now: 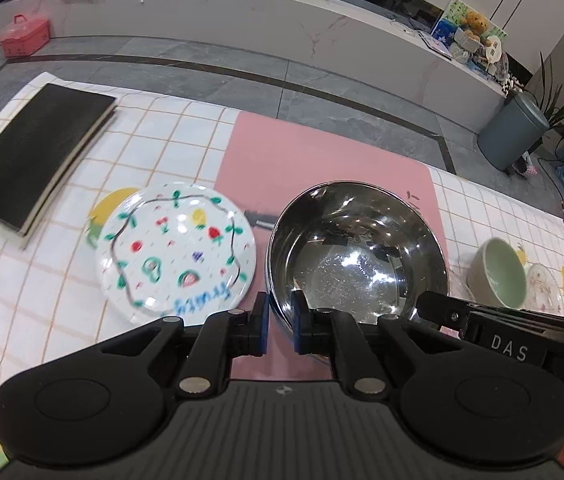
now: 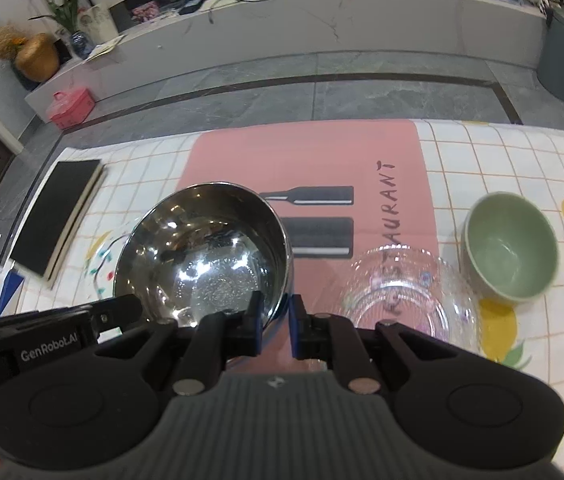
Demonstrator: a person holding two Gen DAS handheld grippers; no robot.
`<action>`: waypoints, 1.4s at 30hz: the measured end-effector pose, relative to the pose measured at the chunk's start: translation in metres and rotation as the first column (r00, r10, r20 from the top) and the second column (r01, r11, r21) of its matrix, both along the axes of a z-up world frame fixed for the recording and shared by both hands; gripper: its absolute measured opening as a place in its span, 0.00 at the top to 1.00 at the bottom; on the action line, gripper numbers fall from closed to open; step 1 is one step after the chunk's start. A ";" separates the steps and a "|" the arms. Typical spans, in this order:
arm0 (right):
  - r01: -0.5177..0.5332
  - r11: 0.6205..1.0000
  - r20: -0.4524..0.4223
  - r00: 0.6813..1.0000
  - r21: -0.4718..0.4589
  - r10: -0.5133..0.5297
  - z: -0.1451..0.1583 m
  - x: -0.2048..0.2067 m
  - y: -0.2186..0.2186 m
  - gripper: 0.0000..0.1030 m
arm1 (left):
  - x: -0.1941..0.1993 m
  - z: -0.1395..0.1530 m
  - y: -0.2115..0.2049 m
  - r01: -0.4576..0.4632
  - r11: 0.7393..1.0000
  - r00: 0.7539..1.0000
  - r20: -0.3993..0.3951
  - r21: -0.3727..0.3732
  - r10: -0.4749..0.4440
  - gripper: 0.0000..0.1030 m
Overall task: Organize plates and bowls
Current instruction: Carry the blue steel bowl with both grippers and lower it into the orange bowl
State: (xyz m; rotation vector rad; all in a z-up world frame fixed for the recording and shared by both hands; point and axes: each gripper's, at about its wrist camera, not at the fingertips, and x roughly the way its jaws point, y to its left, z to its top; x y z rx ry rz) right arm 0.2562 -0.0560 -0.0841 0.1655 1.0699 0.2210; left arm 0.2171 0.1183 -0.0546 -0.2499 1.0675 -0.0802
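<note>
The steel bowl (image 1: 355, 252) sits over the pink mat (image 1: 321, 152), pinched by both grippers at its near rim, left gripper (image 1: 280, 328) on its left side, right gripper (image 2: 275, 326) on its right, each straddling the wall; its underside and any contact with the mat are hidden.

Both wrist views are evenly and fairly brightly lit from overhead, with only soft, faint shadows on the checked white worktop (image 1: 62, 280). The polished round steel bowl (image 1: 357, 256) carries sharp white glare spots and dark mirrored reflections on its inner wall. Motion blur smears the white round plate painted with fruit (image 1: 178, 248) and the clear ribbed glass dish (image 2: 409, 288). Fisheye distortion bends the far pale marble ledge (image 1: 242, 12), and the corners fall to black.
</note>
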 end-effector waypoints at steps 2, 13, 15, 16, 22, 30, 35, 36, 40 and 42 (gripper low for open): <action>-0.014 1.000 0.005 1.000 0.010 0.014 0.008 -0.015 0.000 0.89 | -0.016 0.010 0.003 -0.005 1.000 1.000 0.015 -0.002 0.005 0.88; -0.076 0.996 0.048 0.996 0.054 0.074 0.048 -0.099 0.004 0.89 | -0.099 0.049 0.013 -0.067 0.998 0.995 0.074 -0.021 0.068 0.89; -0.091 0.995 0.059 0.994 0.050 0.088 0.053 -0.114 0.005 0.89 | -0.113 0.054 0.014 -0.079 0.997 0.993 0.083 -0.018 0.080 0.89; -0.097 0.994 0.065 0.993 0.049 0.094 0.055 -0.121 0.005 0.89 | -0.119 0.056 0.014 -0.084 0.996 0.993 0.087 -0.017 0.085 0.89; -0.132 0.989 0.065 0.990 0.067 0.127 0.063 -0.161 0.001 0.89 | -0.166 0.060 0.017 -0.114 0.993 0.987 0.112 -0.031 0.117 0.89; -0.175 0.979 0.026 0.985 0.104 0.173 0.052 -0.203 0.000 0.89 | -0.214 0.042 0.028 -0.168 0.983 0.983 0.068 -0.071 0.173 0.88; -0.171 0.978 -0.031 0.984 0.122 0.176 0.030 -0.220 0.001 0.89 | -0.230 0.025 0.032 -0.183 0.979 0.983 0.013 -0.085 0.184 0.89; -0.166 0.978 -0.047 0.984 0.129 0.174 0.026 -0.222 0.000 0.89 | -0.231 0.022 0.033 -0.182 0.979 0.983 0.003 -0.086 0.183 0.89; -0.155 0.977 -0.088 0.982 0.144 0.169 0.015 -0.228 -0.005 0.89 | -0.243 0.014 0.031 -0.177 0.981 0.984 -0.014 -0.081 0.176 0.88; -0.157 0.978 -0.089 0.981 0.136 0.170 0.014 -0.230 -0.005 0.89 | -0.245 0.010 0.030 -0.175 0.981 0.984 -0.024 -0.079 0.174 0.88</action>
